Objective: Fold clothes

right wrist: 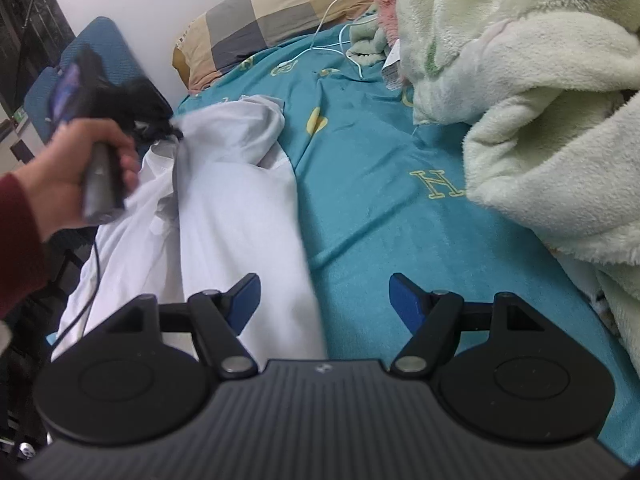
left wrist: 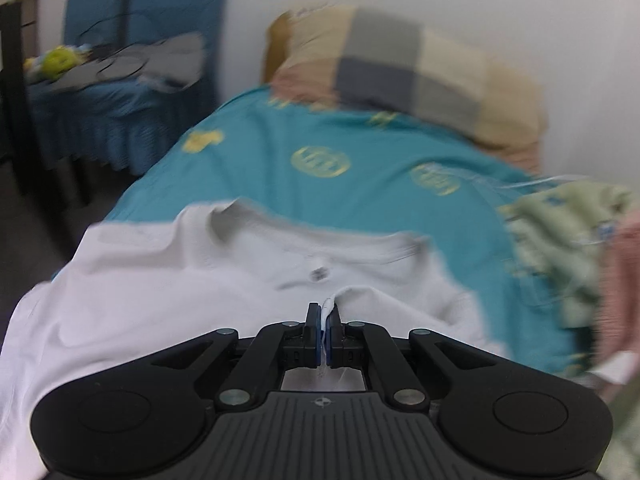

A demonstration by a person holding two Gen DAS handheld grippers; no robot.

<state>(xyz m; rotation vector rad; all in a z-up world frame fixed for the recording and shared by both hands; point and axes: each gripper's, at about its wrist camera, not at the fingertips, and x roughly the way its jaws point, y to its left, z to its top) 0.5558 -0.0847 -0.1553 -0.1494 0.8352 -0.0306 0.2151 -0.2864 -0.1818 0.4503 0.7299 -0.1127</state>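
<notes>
A white shirt (left wrist: 160, 280) lies on the teal bed sheet (left wrist: 320, 140) near the bed's left edge. My left gripper (left wrist: 324, 320) is shut on a fold of the white shirt and lifts it; the view is blurred. In the right wrist view the white shirt (right wrist: 240, 208) lies crumpled on the sheet (right wrist: 400, 216), and the left gripper (right wrist: 160, 128) shows at the left, held by a hand and pinching the cloth. My right gripper (right wrist: 325, 300) is open and empty, low over the shirt's right edge.
A checked pillow (left wrist: 420, 76) lies at the head of the bed by the white wall. A fluffy pale green blanket (right wrist: 540, 120) is heaped on the right side. A white cable (right wrist: 340, 40) lies on the sheet. A blue chair (left wrist: 132, 60) stands left of the bed.
</notes>
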